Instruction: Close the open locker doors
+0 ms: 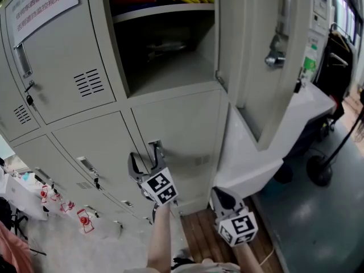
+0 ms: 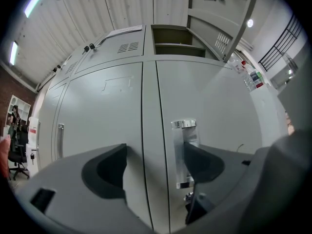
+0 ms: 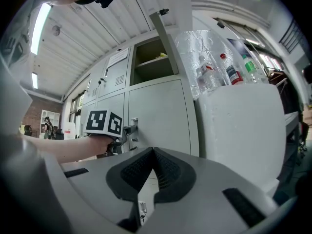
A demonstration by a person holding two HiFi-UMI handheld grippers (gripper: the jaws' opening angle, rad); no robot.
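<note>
Left gripper (image 1: 144,159) is held up against a closed locker door (image 2: 214,101), its jaws wide apart and holding nothing. In the left gripper view the door's chrome handle (image 2: 183,150) stands between the jaws, close against the right-hand one; whether they touch cannot be told. Right gripper (image 1: 219,195) hangs lower and to the right of the left one, its jaws pressed together with nothing between them. Above and ahead of it the open locker door (image 1: 267,67) stands swung out from its compartment (image 1: 170,61), which lies up and to the right of the left gripper. A white box (image 3: 243,130) sits just to the right of the right gripper, with bagged plastic bottles (image 3: 219,67) on top.
</note>
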